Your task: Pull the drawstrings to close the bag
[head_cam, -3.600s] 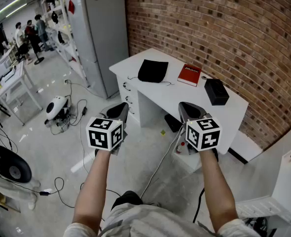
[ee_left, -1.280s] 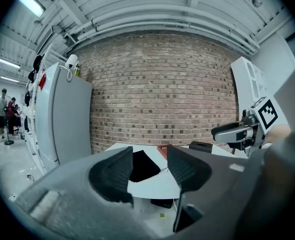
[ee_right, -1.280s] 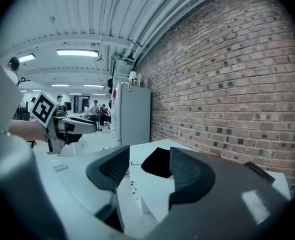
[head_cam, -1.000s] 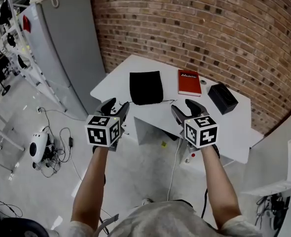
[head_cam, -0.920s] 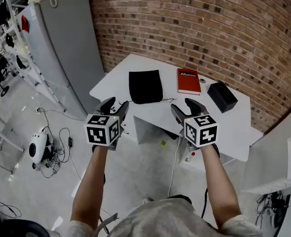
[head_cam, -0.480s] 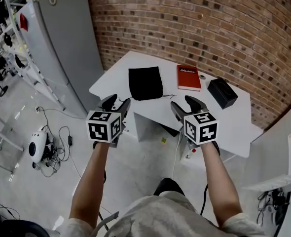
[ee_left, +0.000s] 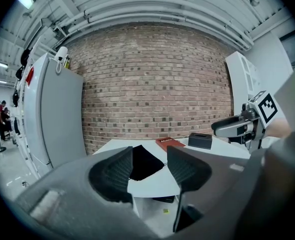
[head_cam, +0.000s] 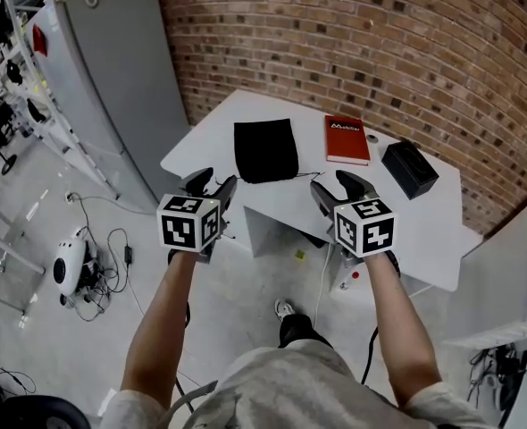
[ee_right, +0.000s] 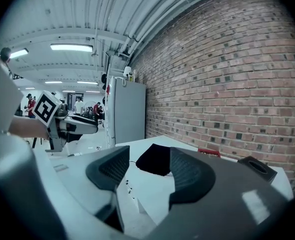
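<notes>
Ahead of the left gripper and right gripper, fingers apart, lies the bag.

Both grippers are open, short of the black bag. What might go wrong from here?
The drawstrings are thin and flat on the table, so the fingers may close on nothing. The black bag lies loose; a one-sided pull might drag it. The red book sits just right of the bag, where the right gripper could bump it.

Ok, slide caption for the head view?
Left gripper and right gripper, both open, before a table with black bag, red book, black box.
</notes>
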`<state>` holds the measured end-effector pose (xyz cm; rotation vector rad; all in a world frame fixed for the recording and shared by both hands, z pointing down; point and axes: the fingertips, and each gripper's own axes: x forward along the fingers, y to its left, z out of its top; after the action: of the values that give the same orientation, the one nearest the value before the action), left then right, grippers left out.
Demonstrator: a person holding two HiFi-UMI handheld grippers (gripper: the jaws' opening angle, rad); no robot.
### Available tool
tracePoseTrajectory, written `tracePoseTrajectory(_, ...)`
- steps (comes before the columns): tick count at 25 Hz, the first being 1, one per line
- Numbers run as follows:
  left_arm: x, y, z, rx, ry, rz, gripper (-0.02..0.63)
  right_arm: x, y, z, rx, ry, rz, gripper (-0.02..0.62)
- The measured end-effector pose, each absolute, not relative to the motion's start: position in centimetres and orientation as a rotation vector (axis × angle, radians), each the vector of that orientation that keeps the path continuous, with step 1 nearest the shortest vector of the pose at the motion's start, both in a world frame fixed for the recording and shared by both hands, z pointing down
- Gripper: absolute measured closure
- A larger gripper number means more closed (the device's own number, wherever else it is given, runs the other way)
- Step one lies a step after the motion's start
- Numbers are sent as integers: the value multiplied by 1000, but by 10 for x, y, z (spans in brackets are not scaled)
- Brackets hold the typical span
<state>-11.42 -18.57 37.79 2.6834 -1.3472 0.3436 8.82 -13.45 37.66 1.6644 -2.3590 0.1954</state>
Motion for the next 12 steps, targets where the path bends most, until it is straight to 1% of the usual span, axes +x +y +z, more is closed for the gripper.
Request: tracePoseTrajectory(12,-96,-260,415,2673,-1294,456,387,109,-210,417,1577,-2321,269,354)
